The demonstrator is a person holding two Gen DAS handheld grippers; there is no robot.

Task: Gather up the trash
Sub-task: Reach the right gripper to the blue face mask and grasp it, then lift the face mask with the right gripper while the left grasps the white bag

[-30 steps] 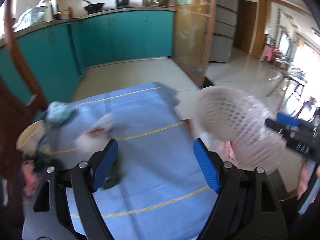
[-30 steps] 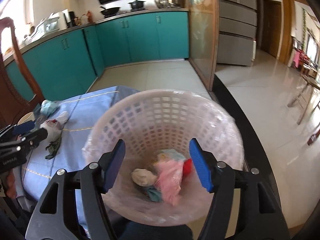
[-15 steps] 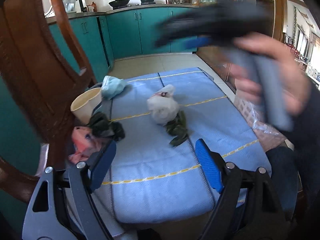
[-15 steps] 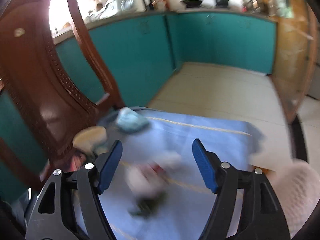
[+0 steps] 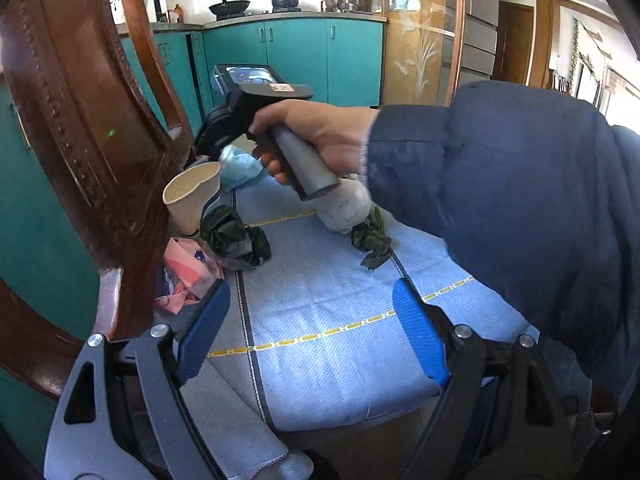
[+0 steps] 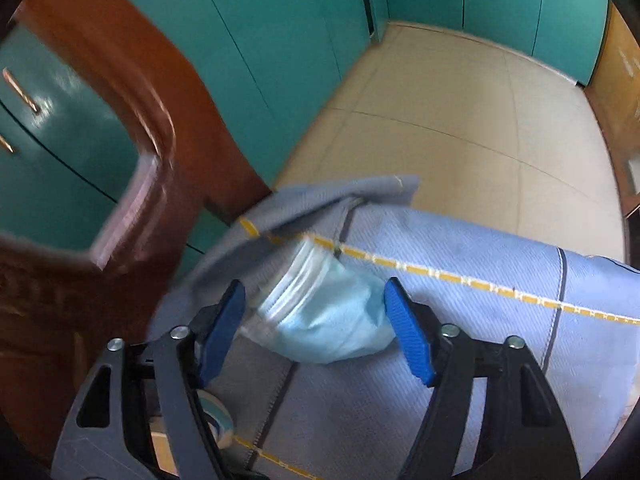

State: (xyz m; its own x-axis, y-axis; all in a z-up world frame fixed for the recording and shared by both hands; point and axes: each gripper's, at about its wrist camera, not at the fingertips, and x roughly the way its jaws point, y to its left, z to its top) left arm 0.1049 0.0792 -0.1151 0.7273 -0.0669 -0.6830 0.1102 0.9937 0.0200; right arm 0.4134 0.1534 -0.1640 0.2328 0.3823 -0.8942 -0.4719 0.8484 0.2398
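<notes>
Right gripper [image 6: 314,322] spread wide around the blue mask [image 6: 332,320] — left gripper [image 5: 308,332] spread, empty.

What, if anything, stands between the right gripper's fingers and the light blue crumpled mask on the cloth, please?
Nothing visible does. The light blue mask lies on the blue cloth directly between the open fingers of the right gripper, with no other item in the gap.

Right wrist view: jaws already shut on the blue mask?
No, the right gripper is open, its pads either side of the mask with gaps showing.
</notes>
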